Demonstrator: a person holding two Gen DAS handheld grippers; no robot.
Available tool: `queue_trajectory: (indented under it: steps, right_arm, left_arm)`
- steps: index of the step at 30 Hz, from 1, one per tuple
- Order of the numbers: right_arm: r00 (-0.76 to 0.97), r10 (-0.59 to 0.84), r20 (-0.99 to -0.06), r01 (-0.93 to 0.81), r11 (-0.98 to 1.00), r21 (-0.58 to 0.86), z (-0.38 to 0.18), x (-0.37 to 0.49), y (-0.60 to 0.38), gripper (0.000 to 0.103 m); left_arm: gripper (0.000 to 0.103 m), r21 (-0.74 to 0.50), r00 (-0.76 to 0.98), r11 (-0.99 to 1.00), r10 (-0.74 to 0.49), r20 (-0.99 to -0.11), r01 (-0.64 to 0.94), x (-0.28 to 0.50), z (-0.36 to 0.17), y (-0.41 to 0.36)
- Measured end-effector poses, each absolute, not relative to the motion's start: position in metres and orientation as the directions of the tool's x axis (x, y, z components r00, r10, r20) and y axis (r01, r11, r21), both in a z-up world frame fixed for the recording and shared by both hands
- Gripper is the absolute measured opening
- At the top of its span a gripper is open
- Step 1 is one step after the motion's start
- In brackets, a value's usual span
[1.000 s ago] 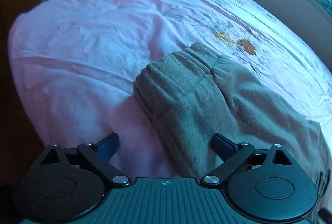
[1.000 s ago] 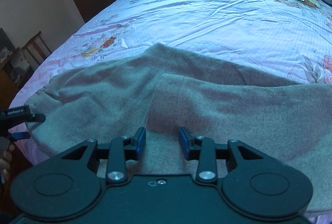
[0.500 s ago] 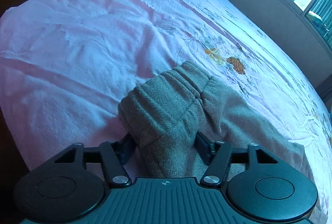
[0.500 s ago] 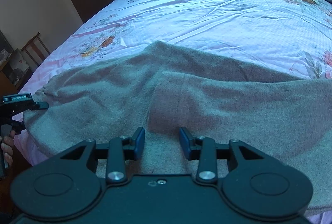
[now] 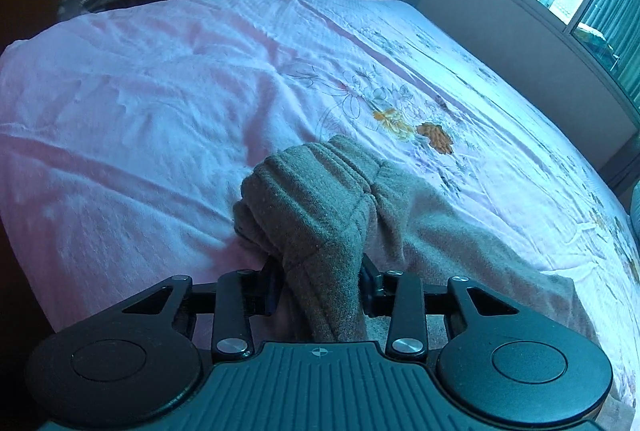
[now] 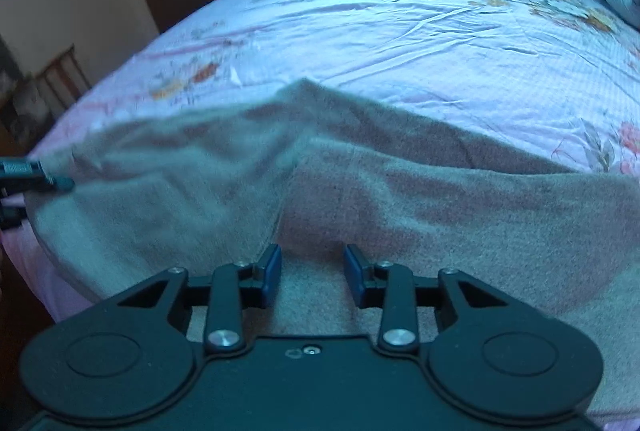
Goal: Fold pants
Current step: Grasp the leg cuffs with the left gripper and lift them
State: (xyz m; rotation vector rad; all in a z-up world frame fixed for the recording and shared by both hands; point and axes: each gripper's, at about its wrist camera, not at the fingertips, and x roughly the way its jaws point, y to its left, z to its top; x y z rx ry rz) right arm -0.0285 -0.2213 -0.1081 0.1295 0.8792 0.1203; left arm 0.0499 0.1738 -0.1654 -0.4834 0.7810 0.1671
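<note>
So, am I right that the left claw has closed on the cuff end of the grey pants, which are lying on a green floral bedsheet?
Not quite: the bedsheet is pink with a floral print, not green, as the left wrist view shows. The rest holds: the left claw has just been closing and now pinches the bunched cuff end of the grey pants.

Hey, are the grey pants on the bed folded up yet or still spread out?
Mostly spread out. The grey pants stretch wide across the bed, one layer overlapping at the middle; the left hand-held gripper pinches the bunched waistband end.
</note>
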Motion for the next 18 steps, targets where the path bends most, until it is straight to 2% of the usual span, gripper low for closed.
queue_trajectory:
  steps: [2, 5, 14, 18]
  right_arm:
    - [0.633, 0.151, -0.759, -0.050, 0.987, 0.154, -0.108, -0.028, -0.219, 0.025]
    - [0.690, 0.184, -0.700, -0.073, 0.980, 0.186, -0.091, -0.030, -0.214, 0.024]
    - [0.614, 0.341, -0.712, -0.231, 0.940, 0.251, -0.095, -0.009, -0.154, 0.022]
    - [0.582, 0.375, -0.722, -0.304, 0.923, 0.235, -0.101, -0.005, -0.120, 0.023]
  left_arm:
    - [0.037, -0.354, 0.702, 0.879, -0.032, -0.711, -0.318, 0.049, -0.164, 0.173]
    - [0.037, -0.350, 0.692, 0.880, -0.034, -0.721, -0.322, 0.051, -0.167, 0.173]
    - [0.041, -0.363, 0.674, 0.862, -0.035, -0.738, -0.353, 0.053, -0.176, 0.175]
    - [0.034, -0.358, 0.696, 0.871, -0.027, -0.717, -0.335, 0.049, -0.171, 0.170]
